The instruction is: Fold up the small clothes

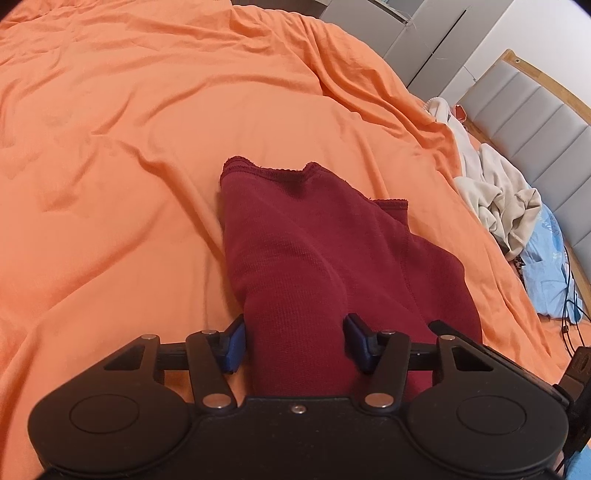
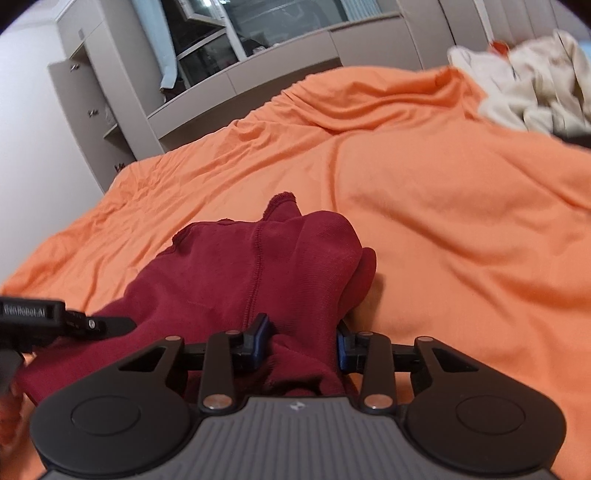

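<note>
Maroon garment (image 1: 332, 258) extends ahead of both grippers on the bed (image 1: 129, 147). Your left gripper (image 1: 295, 343) and right gripper (image 2: 303, 347) each clamp bunched fabric. Next, carry both held edges forward to complete the fold.

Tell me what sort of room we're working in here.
Most likely a bedroom. The work surface is a bed under an orange duvet with a padded headboard, grey built-in cabinets line the wall beside a window, and loose laundry lies near the headboard.
</note>
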Tool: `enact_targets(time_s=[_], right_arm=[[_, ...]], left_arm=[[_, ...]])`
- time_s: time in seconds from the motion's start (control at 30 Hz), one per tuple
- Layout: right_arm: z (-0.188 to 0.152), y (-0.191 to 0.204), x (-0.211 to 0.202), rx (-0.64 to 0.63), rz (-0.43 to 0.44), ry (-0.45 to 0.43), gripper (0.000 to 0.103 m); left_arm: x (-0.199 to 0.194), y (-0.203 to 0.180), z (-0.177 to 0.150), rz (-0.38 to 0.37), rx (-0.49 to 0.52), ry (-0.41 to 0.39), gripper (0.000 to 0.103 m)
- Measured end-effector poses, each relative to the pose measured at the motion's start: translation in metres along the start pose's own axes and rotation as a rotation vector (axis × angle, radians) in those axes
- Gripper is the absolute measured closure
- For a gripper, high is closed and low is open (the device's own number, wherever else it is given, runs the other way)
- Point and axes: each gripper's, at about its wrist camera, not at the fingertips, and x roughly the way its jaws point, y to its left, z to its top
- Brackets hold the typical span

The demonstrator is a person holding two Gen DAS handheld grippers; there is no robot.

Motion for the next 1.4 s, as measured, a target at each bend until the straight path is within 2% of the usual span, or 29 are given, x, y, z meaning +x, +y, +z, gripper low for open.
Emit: enact_targets(time_s=[0.23, 0.37, 0.43, 0.6, 0.83, 1.0, 1.17, 1.4], right_arm=[[-0.005, 0.026, -0.006, -0.153, -0.071, -0.044, 0.069], [-0.006, 0.031, -0.007, -0.166, -0.079, -0.043, 0.069], [-0.006, 0.032, -0.008, -0.17, -0.083, -0.047, 0.07], [0.003, 0.045, -0.016, -0.229, -0.098, -0.111, 0.078], [0.027, 0.071, -0.043, -0.2, -0.034, -0.195, 0.08], [0.032, 0.103, -0.046, -0.214, 0.028, -0.224, 0.08], [0.02, 0.133, -0.03, -0.212, 0.096, -0.181, 0.08], [-0.004, 0.165, -0.018, -0.297, 0.087, -0.103, 0.078]], left_arm=[[0.0, 0.002, -0.001, -0.003, -0.007, -0.001, 0.046], [0.0, 0.001, -0.001, -0.003, -0.004, -0.003, 0.047], [-0.001, 0.001, -0.001, -0.007, -0.019, -0.015, 0.055], [-0.014, -0.01, 0.003, -0.016, 0.021, -0.055, 0.064], [-0.048, -0.017, 0.014, -0.066, 0.047, -0.128, 0.067], [-0.092, 0.001, 0.015, -0.054, 0.054, -0.201, 0.067], [-0.121, 0.044, 0.005, -0.016, -0.002, -0.223, 0.066], [-0.137, 0.079, -0.012, 0.033, -0.046, -0.186, 0.066]])
